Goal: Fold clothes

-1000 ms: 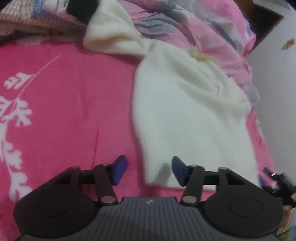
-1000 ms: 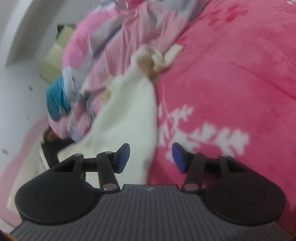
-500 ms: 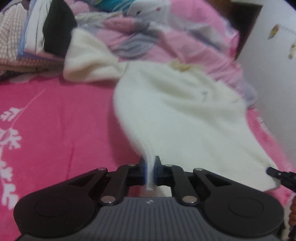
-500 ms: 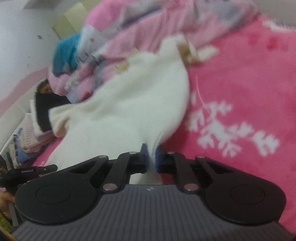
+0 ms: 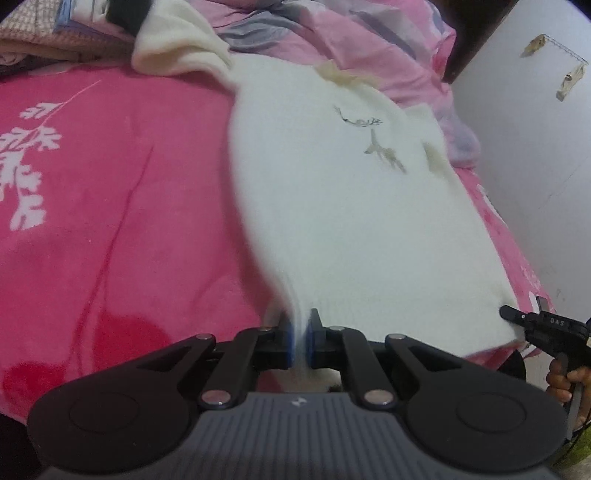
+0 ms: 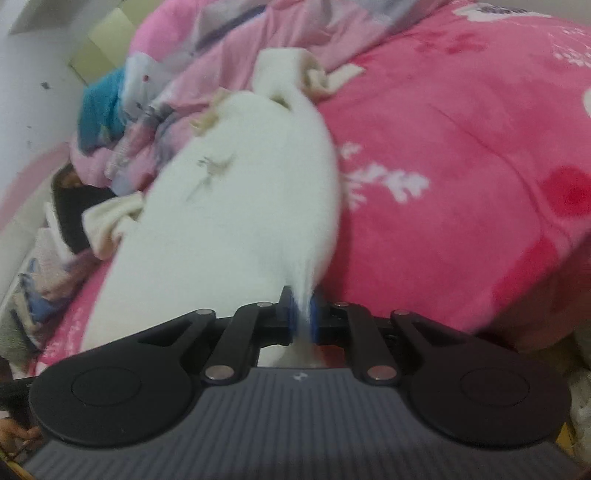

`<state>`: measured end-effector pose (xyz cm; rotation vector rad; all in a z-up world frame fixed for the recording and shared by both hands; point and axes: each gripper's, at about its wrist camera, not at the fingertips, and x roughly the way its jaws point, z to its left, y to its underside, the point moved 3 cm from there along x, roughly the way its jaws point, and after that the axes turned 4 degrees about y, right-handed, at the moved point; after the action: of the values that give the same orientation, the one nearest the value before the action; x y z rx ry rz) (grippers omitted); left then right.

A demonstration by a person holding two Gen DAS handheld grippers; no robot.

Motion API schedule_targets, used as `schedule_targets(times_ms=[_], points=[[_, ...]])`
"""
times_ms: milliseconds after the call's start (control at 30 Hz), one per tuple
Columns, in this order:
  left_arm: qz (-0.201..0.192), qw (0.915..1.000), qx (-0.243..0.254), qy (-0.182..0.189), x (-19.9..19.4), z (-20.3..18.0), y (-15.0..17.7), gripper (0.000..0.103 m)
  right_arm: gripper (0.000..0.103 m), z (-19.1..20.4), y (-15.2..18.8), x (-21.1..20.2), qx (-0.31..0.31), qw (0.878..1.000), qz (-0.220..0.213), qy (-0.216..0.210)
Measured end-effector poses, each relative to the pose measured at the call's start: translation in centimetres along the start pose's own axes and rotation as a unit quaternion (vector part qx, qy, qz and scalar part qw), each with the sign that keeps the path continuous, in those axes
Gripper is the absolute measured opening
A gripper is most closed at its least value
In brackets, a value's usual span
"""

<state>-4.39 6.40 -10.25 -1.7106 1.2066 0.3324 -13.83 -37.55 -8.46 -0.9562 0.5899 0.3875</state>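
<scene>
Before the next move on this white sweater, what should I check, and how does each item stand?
1. Left claw shut on the white sweater's hem: ok.
2. Right claw shut on the opposite hem corner: ok.
3. Sweater body spread between the claws: ok.
4. Sleeves laid flat: not ok, the sleeve lies bunched by the clothes pile.
5. Free pink blanket beside the sweater: ok.
6. Grip depth on the hem: cannot tell, blurred.

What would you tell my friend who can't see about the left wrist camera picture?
The left gripper is shut on the bottom edge of a white sweater spread over a pink blanket. A small deer design shows on the sweater, and the right gripper is at its other bottom corner.
</scene>
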Motion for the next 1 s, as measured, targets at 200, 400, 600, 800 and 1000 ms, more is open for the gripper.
schedule_targets(times_ms=[200,400,600,800,1000], points=[[-0.005,0.9999,0.007,0.009,-1.6,0.7,-0.1,0.021,0.027,2.1,1.0,-2.3,-0.103,0.990,-0.056,0.079],[-0.037,0.9986,0.033,-0.021,-2.5,0.8,-0.1,0.037,0.030,11.0,5.7,-1.6,-0.322,0.943,-0.052,-0.064],[-0.075,0.9860,0.138,-0.055,-4.2,-1.4,0.2,0.051,0.029,16.7,10.6,1.3,-0.450,0.880,-0.012,-0.151],[-0.082,0.9798,0.178,-0.040,-4.5,-2.9,0.4,0.054,0.010,18.3,13.2,2.9,-0.550,0.827,-0.005,-0.119],[-0.075,0.9834,0.163,-0.029,-4.1,-2.5,0.3,0.054,0.003,17.9,10.2,2.3,-0.465,0.871,-0.001,-0.156]])
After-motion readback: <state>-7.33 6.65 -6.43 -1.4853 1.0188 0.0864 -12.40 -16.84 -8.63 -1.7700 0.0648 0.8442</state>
